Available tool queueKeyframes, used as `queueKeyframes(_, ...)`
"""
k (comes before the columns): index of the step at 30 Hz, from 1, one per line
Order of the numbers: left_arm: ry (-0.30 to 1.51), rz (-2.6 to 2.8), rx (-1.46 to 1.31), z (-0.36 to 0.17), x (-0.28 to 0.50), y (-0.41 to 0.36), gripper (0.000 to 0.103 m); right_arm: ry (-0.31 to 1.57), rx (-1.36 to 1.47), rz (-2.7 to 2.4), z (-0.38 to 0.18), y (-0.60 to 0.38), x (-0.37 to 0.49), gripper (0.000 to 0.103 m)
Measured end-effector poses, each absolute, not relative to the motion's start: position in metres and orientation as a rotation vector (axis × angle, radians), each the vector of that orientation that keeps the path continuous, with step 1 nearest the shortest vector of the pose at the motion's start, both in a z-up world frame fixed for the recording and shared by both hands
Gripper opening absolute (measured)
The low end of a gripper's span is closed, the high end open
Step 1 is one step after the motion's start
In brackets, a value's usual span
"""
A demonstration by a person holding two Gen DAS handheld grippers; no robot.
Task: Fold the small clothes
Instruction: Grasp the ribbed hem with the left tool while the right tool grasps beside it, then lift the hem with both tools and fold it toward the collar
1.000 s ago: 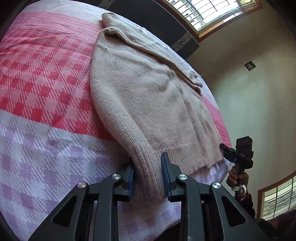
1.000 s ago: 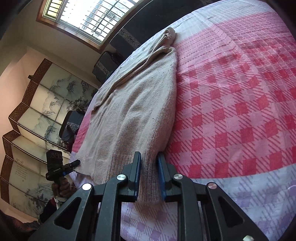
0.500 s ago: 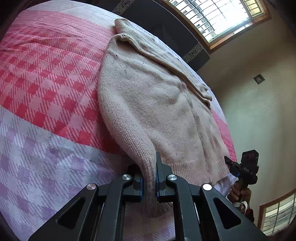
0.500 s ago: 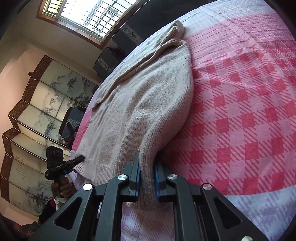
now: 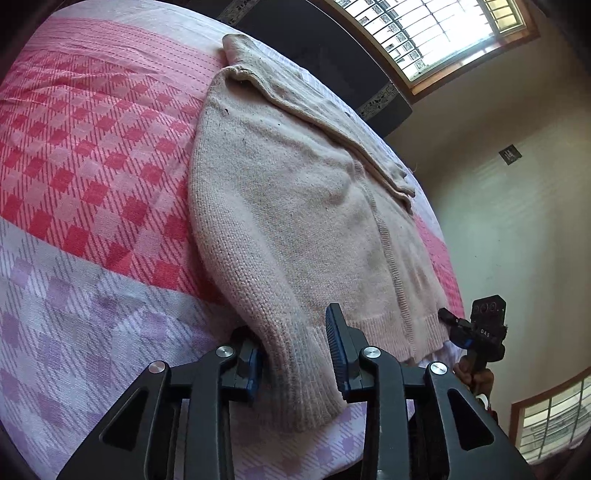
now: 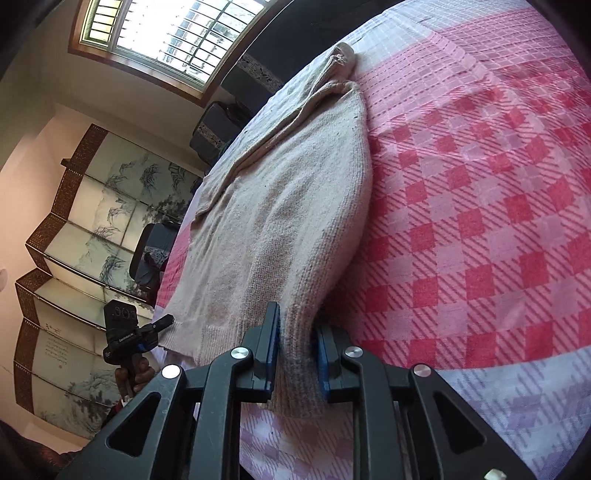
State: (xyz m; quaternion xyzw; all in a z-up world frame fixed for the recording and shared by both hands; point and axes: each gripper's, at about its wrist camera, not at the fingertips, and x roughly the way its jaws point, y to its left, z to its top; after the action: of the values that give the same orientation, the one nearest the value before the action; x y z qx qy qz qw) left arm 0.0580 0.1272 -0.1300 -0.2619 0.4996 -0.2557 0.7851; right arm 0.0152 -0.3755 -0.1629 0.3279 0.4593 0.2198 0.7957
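Observation:
A beige knit sweater (image 5: 295, 206) lies flat on the checked bed cover, its hem toward me. In the left wrist view my left gripper (image 5: 295, 350) is open, its fingers apart on either side of the hem corner, which rests loose between them. In the right wrist view the same sweater (image 6: 288, 206) shows, and my right gripper (image 6: 295, 354) has its jaws parted a little around the other hem corner, with small gaps beside the cloth. Each gripper shows small in the other's view: the right gripper (image 5: 480, 328) and the left gripper (image 6: 136, 336).
The bed cover (image 5: 92, 155) is pink and red checks, turning lilac and white near me. A dark headboard (image 5: 332, 48) and a window (image 5: 443, 33) are at the far end. A painted folding screen (image 6: 92, 221) and a dark chair (image 6: 151, 254) stand beside the bed.
Both grippers closed on the hem corners half a second ago and have now opened again. The left jaws are wide apart, the right only slightly. The hem has dropped back to the bed.

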Motion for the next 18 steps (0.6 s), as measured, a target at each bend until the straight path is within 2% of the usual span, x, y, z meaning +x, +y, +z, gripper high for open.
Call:
queueKeyframes(2, 1.072, -0.565, -0.570, -0.128, 0.058, 0.122, 0.047, 0.993, 0.706, 0.480, -0.163, -0.371, 0.016, 0.018)
queueKeyframes(4, 1.062, -0.556, -0.540, -0.126, 0.058, 0.116, 0.047, 0.986, 0.686, 0.477, -0.162, -0.366, 0.017, 0.019)
queueKeyframes(6, 1.065, -0.494, -0.476, -0.126, 0.057, 0.112, 0.007, 0.982, 0.669, 0.467, -0.163, -0.365, 0.015, 0.013)
queueKeyframes(10, 1.035, -0.435, -0.506, -0.122, 0.052, 0.121, 0.008, 0.939, 0.728, 0.479, -0.159, -0.375, 0.007, 0.011)
queueKeyframes(18, 0.917, -0.435, -0.507, -0.083, 0.051, 0.126, 0.008, 0.845, 0.811, 0.549, -0.128, -0.389, 0.009, 0.011)
